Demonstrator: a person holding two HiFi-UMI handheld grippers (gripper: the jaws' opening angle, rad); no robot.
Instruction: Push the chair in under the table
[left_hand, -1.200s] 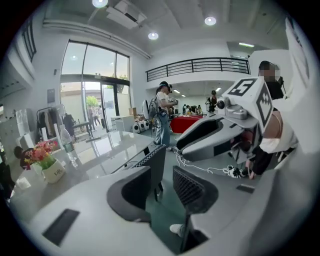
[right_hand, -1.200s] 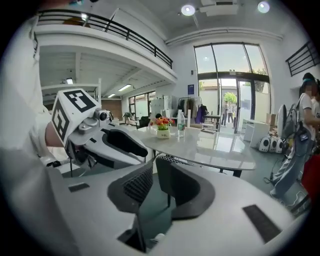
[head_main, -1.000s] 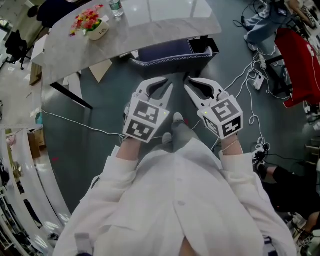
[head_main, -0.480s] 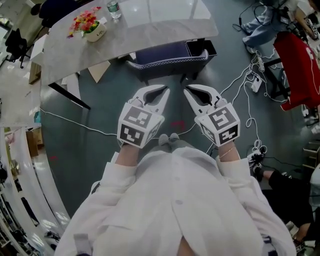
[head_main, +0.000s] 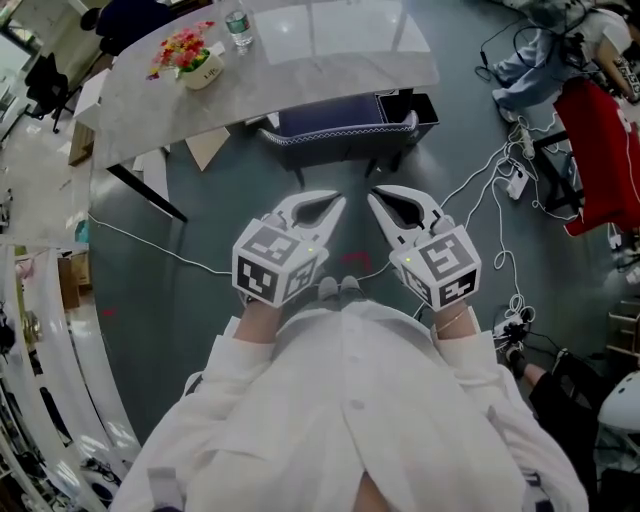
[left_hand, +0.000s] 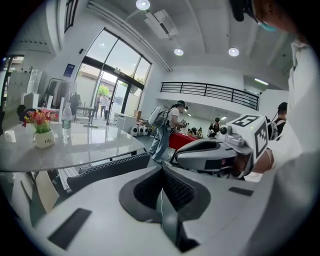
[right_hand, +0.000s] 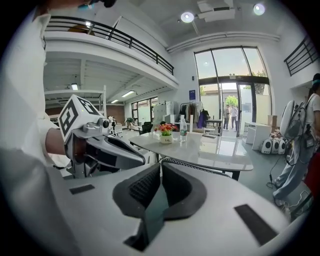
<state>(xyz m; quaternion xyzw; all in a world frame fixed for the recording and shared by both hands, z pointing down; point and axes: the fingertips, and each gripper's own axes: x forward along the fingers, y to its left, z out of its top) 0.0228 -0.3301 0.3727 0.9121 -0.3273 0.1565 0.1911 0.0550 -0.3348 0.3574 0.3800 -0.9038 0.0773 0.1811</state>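
Left claw (head_main: 337, 203), right claw (head_main: 374, 196) both pressed together, empty, apart from dark navy chair with white-trimmed backrest (head_main: 340, 128), half under grey marble-look surface (head_main: 300, 60). I judge chair rigid, slides readily; I'd push at backrest rim.

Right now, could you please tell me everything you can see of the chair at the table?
The chair is dark navy, apparently upholstered, with a pale patterned trim along its curved back edge. It stands upright on dark legs on the grey floor, seat partly tucked under the pale table, back sticking out toward the person. The left gripper and right gripper are both clear of it.
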